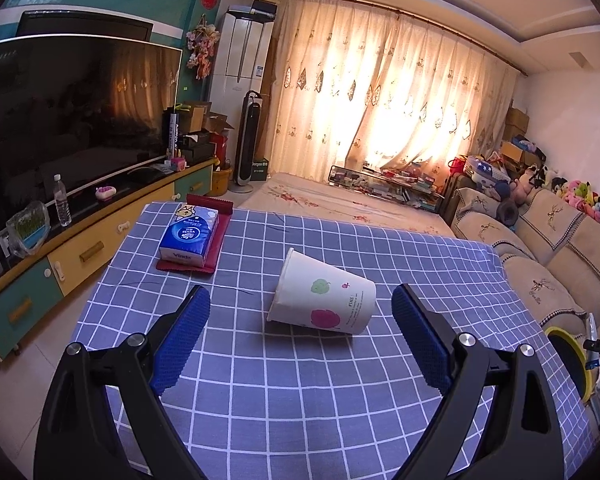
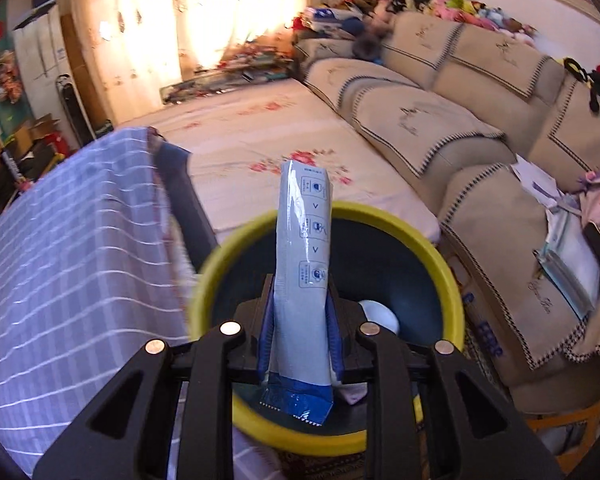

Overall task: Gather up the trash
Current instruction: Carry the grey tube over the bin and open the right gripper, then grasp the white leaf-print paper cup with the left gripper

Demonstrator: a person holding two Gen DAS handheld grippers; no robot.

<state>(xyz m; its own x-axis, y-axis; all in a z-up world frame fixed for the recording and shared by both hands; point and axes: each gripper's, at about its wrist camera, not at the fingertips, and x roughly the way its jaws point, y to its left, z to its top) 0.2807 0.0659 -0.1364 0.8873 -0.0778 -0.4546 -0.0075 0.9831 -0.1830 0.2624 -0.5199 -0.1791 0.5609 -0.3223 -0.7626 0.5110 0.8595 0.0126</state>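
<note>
1. The right gripper [image 2: 300, 312] pinches a grey-blue packet [image 2: 302, 240] directly above the yellow-rimmed bin [image 2: 452, 272], ready for dropping.
2. The left gripper [image 1: 300, 312] gapes empty; paper cup [image 1: 324, 294] lies tipped before it, far from the bin.

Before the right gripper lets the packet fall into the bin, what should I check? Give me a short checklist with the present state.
1. Packet clamped in right gripper: ok.
2. Packet above the yellow bin opening: ok.
3. Room left in bin: ok, only a white object shows inside.
4. Packet's far end clear of the rim: cannot tell.
5. Left gripper open, facing the tipped paper cup: ok.
</note>
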